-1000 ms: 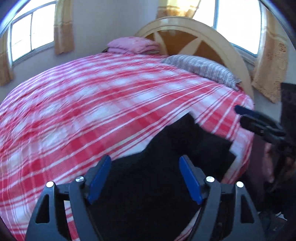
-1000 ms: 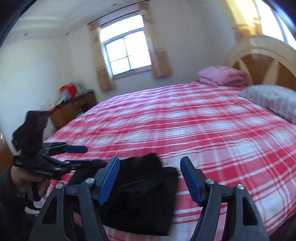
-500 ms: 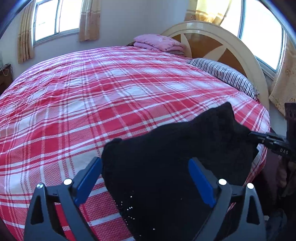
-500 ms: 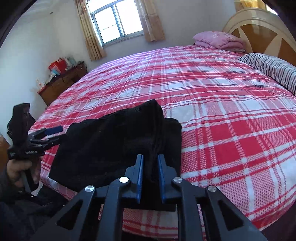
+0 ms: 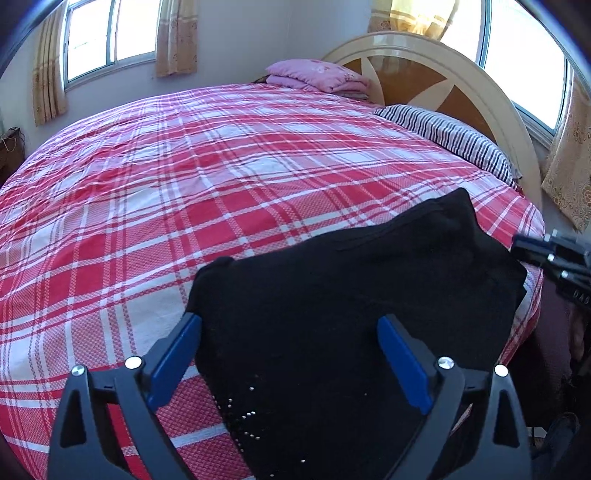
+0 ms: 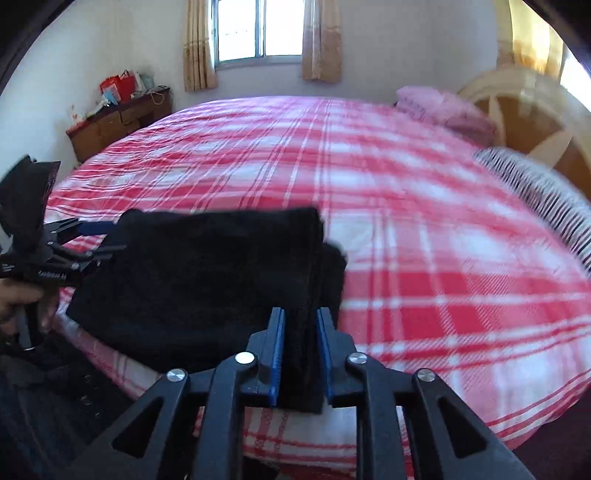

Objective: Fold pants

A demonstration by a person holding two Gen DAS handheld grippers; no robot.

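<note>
Pants [image 6: 207, 273], black, folded flat, lie at the near edge of the bed, on the red plaid cover [image 5: 192, 192]. Vs 0.5 s ago: right view has swung round, the far window [image 6: 258, 29] now at 12 o'clock and the pink blanket [image 6: 443, 107] out at 2; bedding on that side is motion-blurred. Pinch on the cloth is the same as then. Left view barely changed, pants lying as before.

Edges: fold's right edge runs from 12 toward 6 o'clock in the right view, straight into the right gripper [image 6: 298, 354]. A lower layer pokes out just beside it at 1 o'clock. Near edge of the pants is close to the mattress edge. Plaid lies bare from 10 thru 2 o'clock in both views; striped pillow [image 5: 450, 140] and headboard [image 5: 443, 74] well apart at 1-2.

Right gripper's blue pads [image 6: 277, 350] are pressed onto that edge, cloth between them. Left gripper [image 5: 290, 354] is spread wide, pants' left portion lying between and under its fingers; contact w/ cloth can't be told. In the left view the right gripper shows at 3 o'clock, at the pants' far corner
</note>
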